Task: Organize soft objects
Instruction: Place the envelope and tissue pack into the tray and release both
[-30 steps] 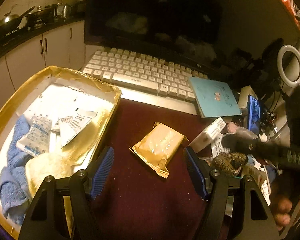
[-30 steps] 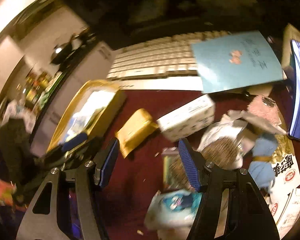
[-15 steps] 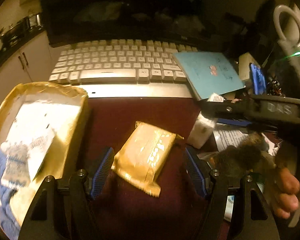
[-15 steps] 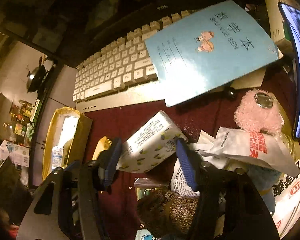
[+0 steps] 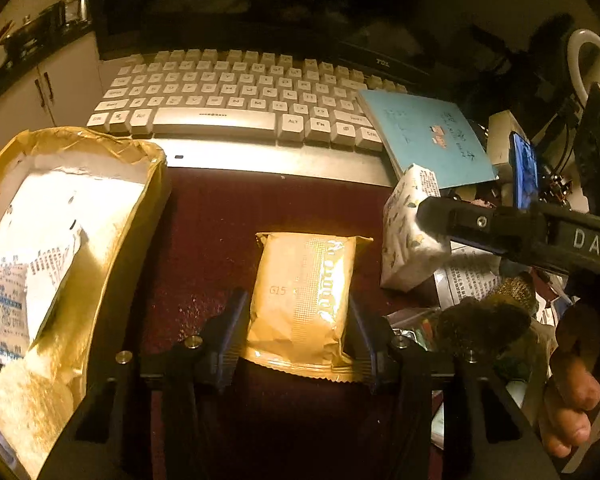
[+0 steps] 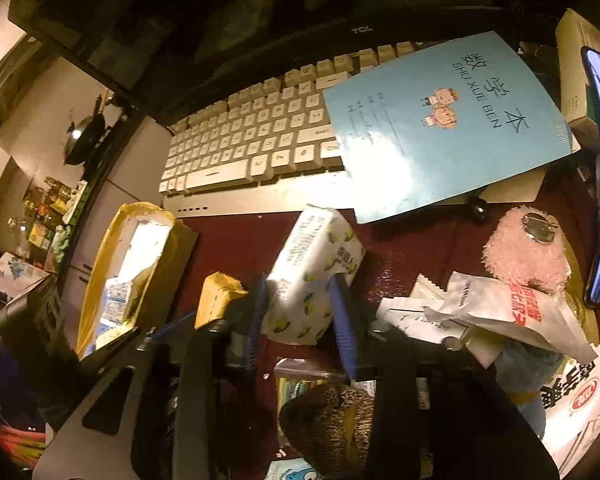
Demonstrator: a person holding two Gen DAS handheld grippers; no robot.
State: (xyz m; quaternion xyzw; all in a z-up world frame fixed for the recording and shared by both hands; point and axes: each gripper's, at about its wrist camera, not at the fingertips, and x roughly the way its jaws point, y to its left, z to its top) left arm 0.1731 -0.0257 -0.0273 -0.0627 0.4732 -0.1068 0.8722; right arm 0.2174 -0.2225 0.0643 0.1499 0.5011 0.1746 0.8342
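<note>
Soft packets were gathered two at once on the dark red desk [image 5: 220, 216] in front of a keyboard [image 5: 236, 108]. A gold snack packet [image 5: 304, 300] lay flat near the desk's front edge, its long axis running away from the left hand-held gripper [image 5: 296, 336], whose blue fingers [image 5: 232, 332] pressed against both long sides, apparently clenched on it. Just to its right, a white tissue pack [image 6: 312, 276] printed with lemons stood tilted, its long axis also running away toward the keyboard, and the right hand-held gripper [image 6: 300, 320] was closed around its near end. A gold-lined box [image 5: 100, 264], already holding paper sachets and cloth, sat at the desk's left edge, nearer the left hand-held gripper than the right. Judged from this layout, the snack packet needed only a short carry leftward over the box wall, while the tissue pack faced a longer crossing. A blue notebook [image 6: 444, 120] overlapped the keyboard's right end, and a pink plush toy [image 6: 524, 256] waited among wrappers toward the right edge.
</note>
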